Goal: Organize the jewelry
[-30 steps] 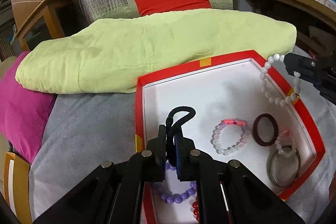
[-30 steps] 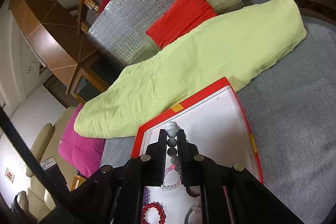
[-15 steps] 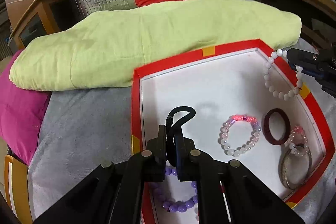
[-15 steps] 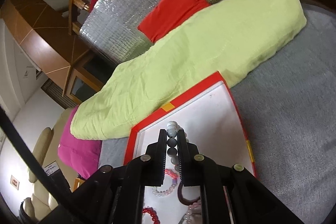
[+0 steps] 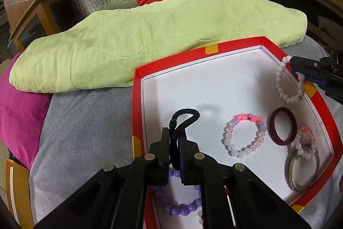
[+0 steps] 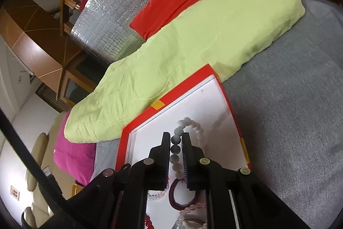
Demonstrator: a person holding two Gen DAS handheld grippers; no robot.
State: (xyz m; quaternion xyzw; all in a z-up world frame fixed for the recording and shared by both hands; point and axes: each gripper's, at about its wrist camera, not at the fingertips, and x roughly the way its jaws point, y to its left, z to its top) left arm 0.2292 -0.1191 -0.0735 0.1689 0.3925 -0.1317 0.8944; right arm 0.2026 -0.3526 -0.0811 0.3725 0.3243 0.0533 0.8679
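Left gripper: fingers closed on a black hair tie, held above the red tray, as in the earlier frames.
Right gripper: fingers now slightly parted around the white bead bracelet, which has sagged lower over the tray's right rim.
Count in tray: one pink-white bracelet, one dark ring, one purple bracelet, one metal bangle.

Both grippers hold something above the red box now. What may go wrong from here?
The white bead bracelet hangs from the right gripper right over the red box's rim; released here, it may drop outside. The black hair tie in the left gripper could land on the purple bead bracelet and tangle.
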